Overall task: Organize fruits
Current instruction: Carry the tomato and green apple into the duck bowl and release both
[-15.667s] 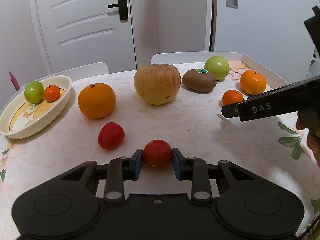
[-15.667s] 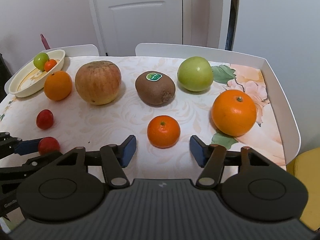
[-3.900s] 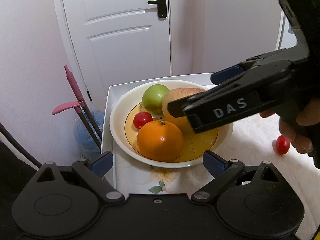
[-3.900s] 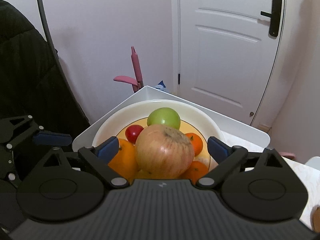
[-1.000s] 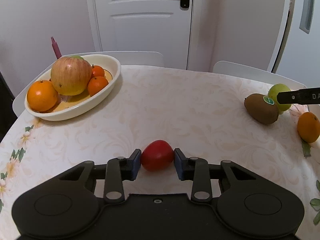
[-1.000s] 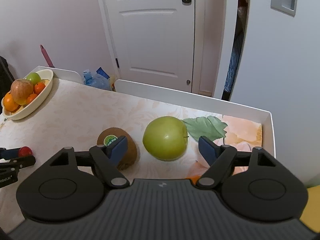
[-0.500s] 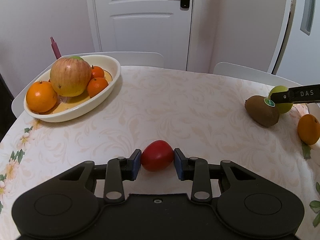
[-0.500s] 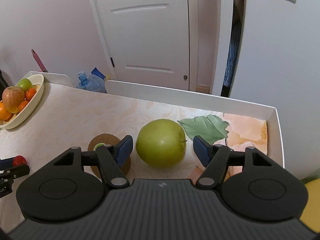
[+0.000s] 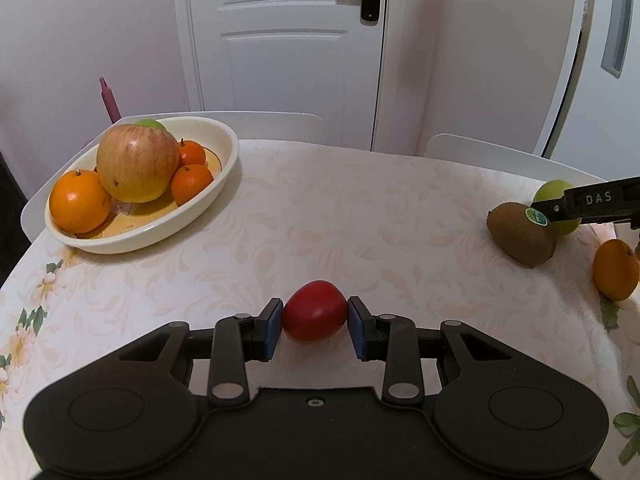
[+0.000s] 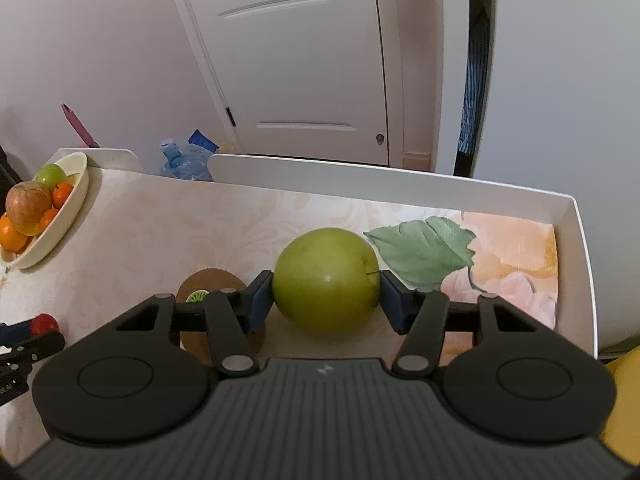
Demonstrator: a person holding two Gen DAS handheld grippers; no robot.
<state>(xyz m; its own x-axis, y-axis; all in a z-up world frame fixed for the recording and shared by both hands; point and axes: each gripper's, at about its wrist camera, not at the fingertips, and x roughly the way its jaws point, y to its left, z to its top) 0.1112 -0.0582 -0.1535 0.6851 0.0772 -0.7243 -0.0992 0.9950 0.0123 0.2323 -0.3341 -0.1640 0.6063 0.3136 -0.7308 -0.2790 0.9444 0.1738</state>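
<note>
My left gripper [image 9: 315,322] is shut on a small red tomato [image 9: 315,310] just above the tablecloth. A cream oval bowl [image 9: 208,196] at the far left holds a big apple [image 9: 137,163], an orange [image 9: 79,201], two tangerines and a green fruit. My right gripper [image 10: 326,292] is shut on a green apple [image 10: 326,279] at the table's right end. A kiwi [image 10: 208,280] lies just left of it, partly hidden by the left finger. In the left wrist view the kiwi [image 9: 520,236], the green apple [image 9: 556,194] and an orange [image 9: 615,275] sit at the right.
The table [image 9: 360,216] has a floral cloth and a raised white rim [image 10: 400,180]. A white door stands behind. A pink handle [image 9: 109,98] sticks up behind the bowl. A water jug [image 10: 186,162] sits on the floor beyond the table.
My right gripper has closed in on the green apple; the jaws now touch both its sides. The left gripper still holds the tomato and has barely moved.
</note>
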